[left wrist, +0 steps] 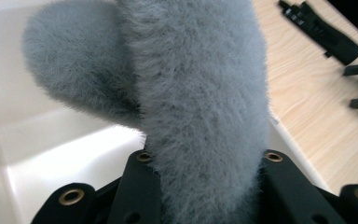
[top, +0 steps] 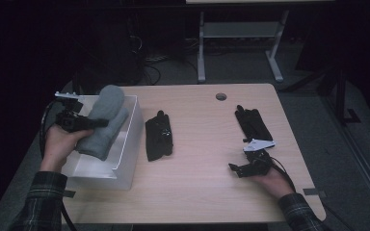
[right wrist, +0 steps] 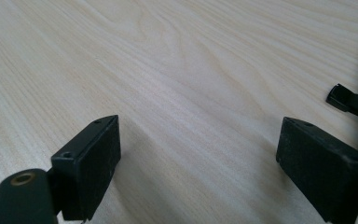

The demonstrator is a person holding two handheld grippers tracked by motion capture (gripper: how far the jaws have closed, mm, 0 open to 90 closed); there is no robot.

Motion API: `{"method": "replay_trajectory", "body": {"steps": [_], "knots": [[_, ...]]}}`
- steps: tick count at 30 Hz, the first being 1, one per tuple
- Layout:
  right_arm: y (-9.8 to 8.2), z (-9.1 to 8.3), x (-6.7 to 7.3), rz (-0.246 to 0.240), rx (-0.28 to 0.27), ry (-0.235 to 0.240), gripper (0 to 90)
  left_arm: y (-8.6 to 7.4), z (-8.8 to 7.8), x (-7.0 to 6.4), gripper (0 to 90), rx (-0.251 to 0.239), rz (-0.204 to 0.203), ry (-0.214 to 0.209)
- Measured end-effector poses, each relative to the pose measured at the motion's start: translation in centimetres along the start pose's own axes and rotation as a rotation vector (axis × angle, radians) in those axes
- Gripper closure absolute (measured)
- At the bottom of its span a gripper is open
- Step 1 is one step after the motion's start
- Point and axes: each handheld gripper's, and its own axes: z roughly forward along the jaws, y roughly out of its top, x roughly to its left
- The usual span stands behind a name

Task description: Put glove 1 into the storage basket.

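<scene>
A fuzzy grey mitten pair (top: pixel 104 120) hangs over the white box (top: pixel 125 163) at the table's left, held by my left gripper (top: pixel 94 123), which is shut on it. In the left gripper view the grey mittens (left wrist: pixel 200 107) rise between the two black jaws, pressed on both sides, with the box's white inside (left wrist: pixel 51 149) below. My right gripper (top: pixel 237 169) rests low over the bare wood at the right front, open. Its two pads (right wrist: pixel 93 163) stand wide apart with nothing between them.
A black glove pair (top: pixel 159 135) lies on the table just right of the box. Another black glove pair (top: pixel 252 123) lies at the right, beyond the right gripper. A round cable hole (top: pixel 220 96) sits near the far edge. Desk legs stand on the floor behind.
</scene>
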Motion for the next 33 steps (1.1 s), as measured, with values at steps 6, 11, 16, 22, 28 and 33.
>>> {"method": "replay_trajectory", "body": {"steps": [6,11,16,22,28,33], "knots": [[0.0,0.0,0.0,0.000,0.000,0.000,13.5,-1.9,2.7,1.6,71.1,0.067,-0.041,0.027],[0.0,0.0,0.0,0.000,0.000,0.000,13.5,-3.4,4.7,3.0,70.5,0.125,-0.083,0.058],[0.0,0.0,0.0,0.000,0.000,0.000,13.5,-4.6,6.2,3.8,68.5,0.187,-0.095,0.092],[0.0,0.0,0.0,0.000,0.000,0.000,13.5,-5.6,6.8,4.6,61.8,0.218,-0.114,0.094],[0.0,0.0,0.0,-0.001,0.000,0.000,13.5,-5.4,6.8,4.6,38.9,0.193,-0.128,0.108],[0.0,0.0,0.0,0.000,0.000,0.000,13.5,-4.4,5.9,4.2,28.7,0.156,-0.113,0.143]]}}
